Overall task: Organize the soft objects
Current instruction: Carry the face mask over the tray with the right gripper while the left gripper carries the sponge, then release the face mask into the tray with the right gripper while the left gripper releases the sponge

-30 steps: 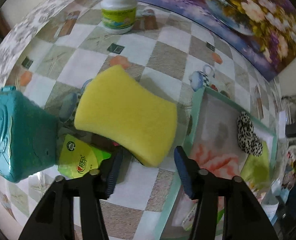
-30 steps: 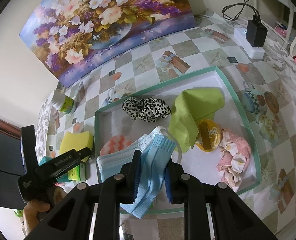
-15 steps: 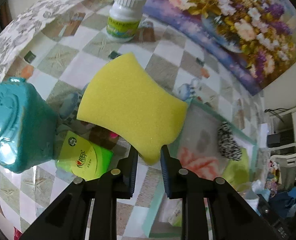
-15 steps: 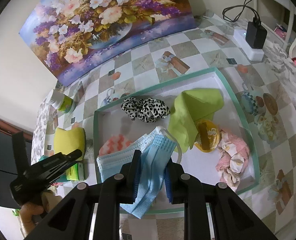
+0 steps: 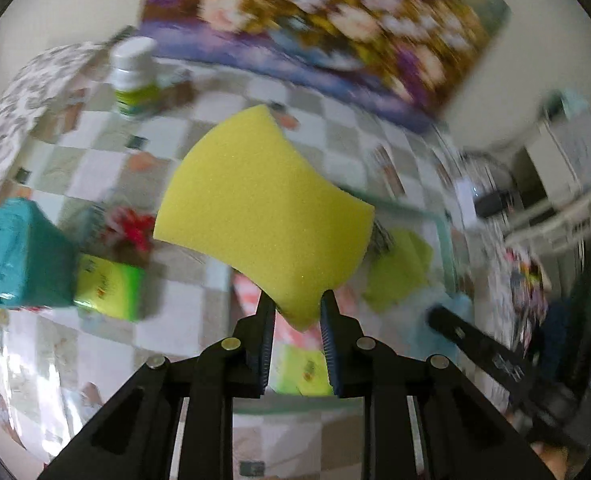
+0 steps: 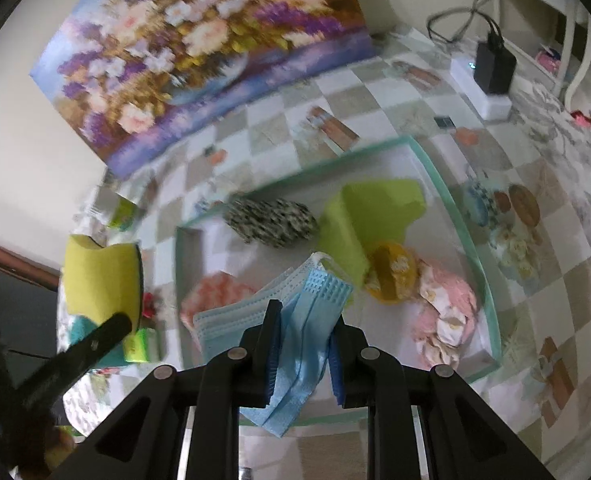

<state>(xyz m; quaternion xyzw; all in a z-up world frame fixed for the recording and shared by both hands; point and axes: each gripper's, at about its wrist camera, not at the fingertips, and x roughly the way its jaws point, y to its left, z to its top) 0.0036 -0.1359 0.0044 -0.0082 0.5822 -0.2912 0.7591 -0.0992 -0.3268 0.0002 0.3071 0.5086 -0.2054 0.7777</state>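
Left wrist: left hand-held gripper (image 5: 297, 312) clamped on corner of yellow sponge (image 5: 263, 212), sponge lifted clear of checkered counter (image 5: 95, 168), teal container (image 5: 19, 260) beside.

Right wrist: right hand-held gripper (image 6: 305, 330) pinching blue face masks (image 6: 295, 320) over teal-rimmed tray (image 6: 455, 208); leopard scrunchie (image 6: 271, 222), green cloth (image 6: 367, 212) inside tray.

A floral painting (image 6: 199, 52) leans on a cream wall (image 6: 23, 152), apparently above a checkered tablecloth (image 6: 375, 100).

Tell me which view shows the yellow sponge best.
The left wrist view: the yellow sponge fills the centre, one corner pinched in the left gripper. The right wrist view shows it small and blurred at the left edge, above that gripper's black finger.
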